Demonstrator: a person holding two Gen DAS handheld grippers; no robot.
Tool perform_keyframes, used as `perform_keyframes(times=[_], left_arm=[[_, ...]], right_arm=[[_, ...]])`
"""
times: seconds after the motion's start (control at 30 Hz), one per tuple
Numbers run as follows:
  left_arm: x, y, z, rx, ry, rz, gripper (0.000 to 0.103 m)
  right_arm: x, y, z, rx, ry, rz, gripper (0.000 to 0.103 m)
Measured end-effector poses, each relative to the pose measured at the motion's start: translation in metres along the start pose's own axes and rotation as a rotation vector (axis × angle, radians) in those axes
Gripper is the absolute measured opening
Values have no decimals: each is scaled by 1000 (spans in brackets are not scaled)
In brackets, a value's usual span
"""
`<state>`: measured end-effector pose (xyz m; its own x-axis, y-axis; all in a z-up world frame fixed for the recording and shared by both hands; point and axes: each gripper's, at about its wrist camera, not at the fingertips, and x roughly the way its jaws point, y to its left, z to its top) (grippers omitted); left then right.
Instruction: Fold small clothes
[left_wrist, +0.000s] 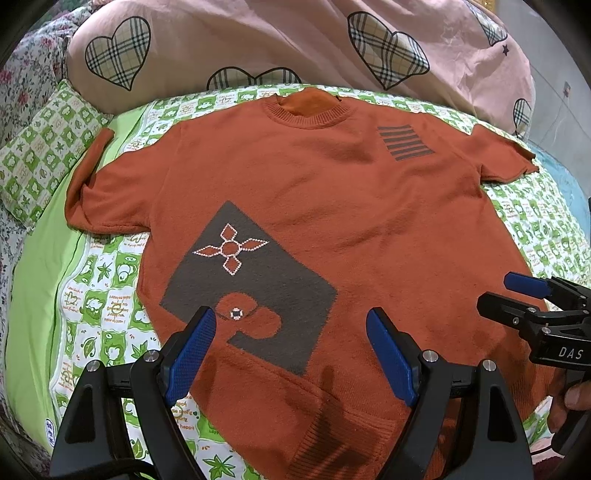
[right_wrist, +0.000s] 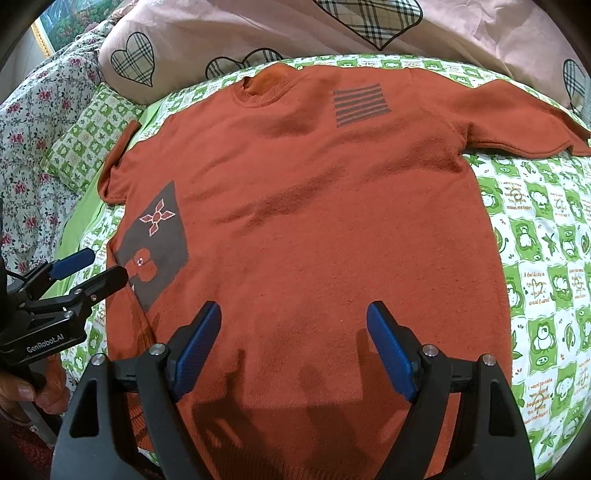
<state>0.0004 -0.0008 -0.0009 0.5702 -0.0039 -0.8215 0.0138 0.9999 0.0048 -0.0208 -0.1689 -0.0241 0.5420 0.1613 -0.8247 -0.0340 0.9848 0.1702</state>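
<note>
Lying flat on the bedsheet (left_wrist: 110, 280), the orange sweater (left_wrist: 314, 206) had both sleeves spread out; left gripper (left_wrist: 291, 350) and right gripper (right_wrist: 295, 347) hovered wide open, holding nothing.

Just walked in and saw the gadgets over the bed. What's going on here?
A person holds a two-finger gripper in each hand over an orange sweater spread flat, front up, on a green patterned sheet. The left gripper and right gripper are both open near the hem, gripping nothing. No fold has been made yet.
</note>
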Motion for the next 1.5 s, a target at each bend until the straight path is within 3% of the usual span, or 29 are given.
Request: perform_keyframes(times=[0.4,0.6,0.77,1.0,1.17,1.3,1.5], left_arm=[[14,-1,-1,22,39,12,84],[29,8,12,26,67,52,84],[42,21,35,-20,70,103,84],[65,31,68,-104,69,123,84],[80,29,83,-120,72,153,84],[92,20,83,-116,126,148,84],[107,6,81,-82,176,147,84]], right_arm=[[0,-13,-1,39,-5,-5,82],[-12,-53,8,113,-33,-58,82],[-28,-114,27,212,-72,-150,82],[-58,-224,71,374,-195,-250,82],[-70,-316,107,528,-271,-260,82],[-71,-381,131,647,-341,-254,81],[-64,-449,159,756,-368,-309,66]])
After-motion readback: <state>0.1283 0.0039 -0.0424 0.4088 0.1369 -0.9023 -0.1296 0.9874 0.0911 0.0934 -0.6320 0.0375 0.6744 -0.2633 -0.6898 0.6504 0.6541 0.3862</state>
